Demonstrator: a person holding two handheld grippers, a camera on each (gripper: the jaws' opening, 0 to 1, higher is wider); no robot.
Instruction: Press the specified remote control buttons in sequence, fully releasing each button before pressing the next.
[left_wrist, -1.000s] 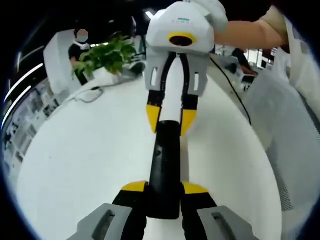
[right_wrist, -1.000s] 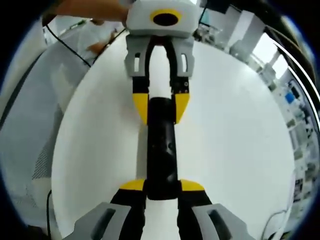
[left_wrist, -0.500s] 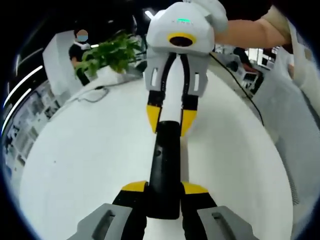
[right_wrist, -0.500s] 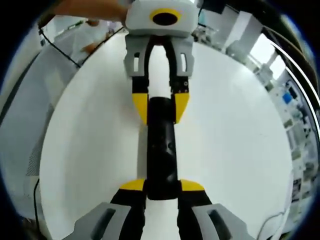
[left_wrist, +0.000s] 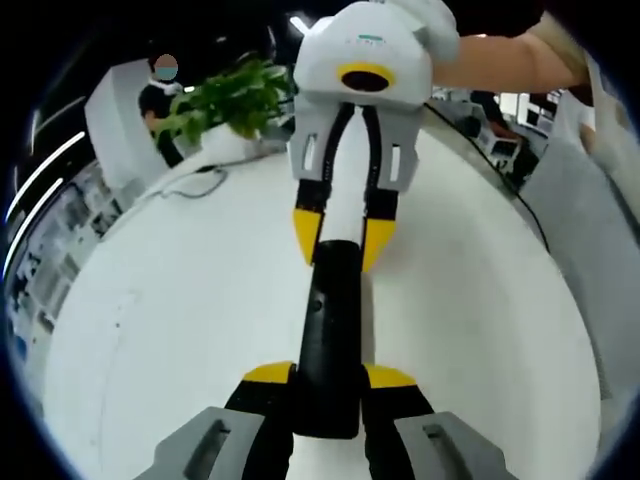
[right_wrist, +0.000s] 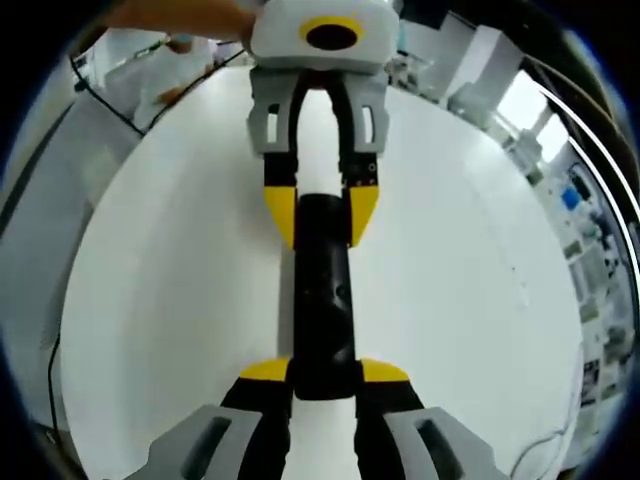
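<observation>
Two grippers face each other across a round white table (left_wrist: 180, 300), each clamped on one end of a slim black remote control (left_wrist: 330, 340) held lengthwise between them. In the left gripper view, the left gripper (left_wrist: 328, 378) pinches the near end of the remote between its yellow-tipped jaws, while the right gripper (left_wrist: 343, 232) grasps the far end, a person's forearm (left_wrist: 500, 60) reaching in behind it. In the right gripper view the arrangement mirrors: the right gripper (right_wrist: 325, 372) closes on the near end of the remote control (right_wrist: 322, 300) and the left gripper (right_wrist: 321, 212) holds the far end. The remote appears to be raised off the tabletop rather than lying on it, though that cannot be told for certain; a small raised button shows on its upper face, and no jaw is touching it.

With both ends gripped, no tip is free to press, so the step in hand seems to be steadying or placing the remote. To do it well, one gripper would likely keep a firm hold, or the remote be set flat, before the other lets go and brings a single fingertip straight down on the wanted button, lifting fully clear before the next.

Beyond the table, a green potted plant (left_wrist: 230, 100) stands at the far left, and a cable (left_wrist: 185, 180) trails near it.
</observation>
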